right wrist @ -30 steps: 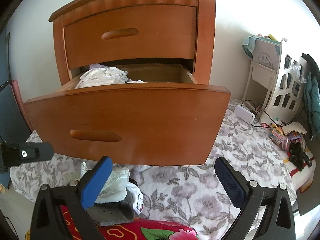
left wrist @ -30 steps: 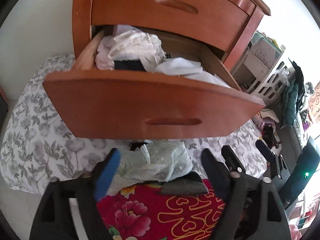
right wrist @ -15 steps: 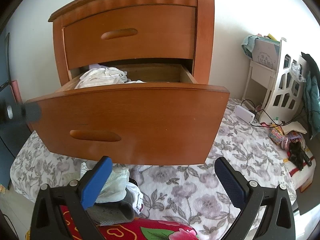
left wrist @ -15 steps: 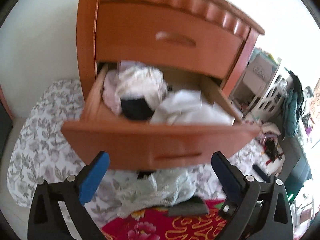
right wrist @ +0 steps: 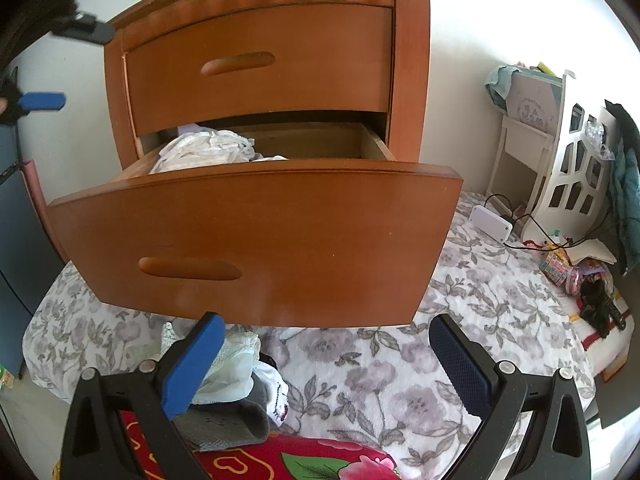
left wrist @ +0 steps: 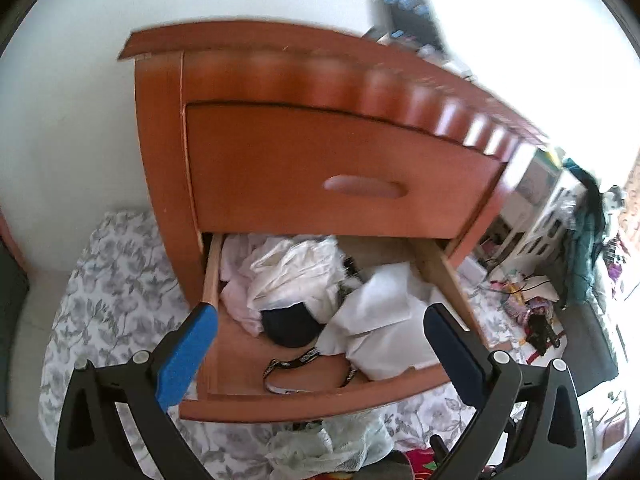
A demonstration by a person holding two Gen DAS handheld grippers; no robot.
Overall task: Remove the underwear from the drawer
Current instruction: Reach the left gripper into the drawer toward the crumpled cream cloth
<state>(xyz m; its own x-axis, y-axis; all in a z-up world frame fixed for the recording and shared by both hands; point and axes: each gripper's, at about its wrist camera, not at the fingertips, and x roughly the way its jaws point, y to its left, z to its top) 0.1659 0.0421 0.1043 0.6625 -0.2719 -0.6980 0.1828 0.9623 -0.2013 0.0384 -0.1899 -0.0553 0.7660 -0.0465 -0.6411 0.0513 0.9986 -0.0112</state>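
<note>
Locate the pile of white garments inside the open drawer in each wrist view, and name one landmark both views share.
Left wrist view: the white garments lie centre frame, in the open lower drawer, above a black item.
Right wrist view: left of centre, peeking over the drawer's front panel.
Shared landmark: the closed upper drawer's oval handle.

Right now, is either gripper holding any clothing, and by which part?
Nothing is held. The left gripper hangs open above the open drawer; the right gripper is open and empty.
</note>
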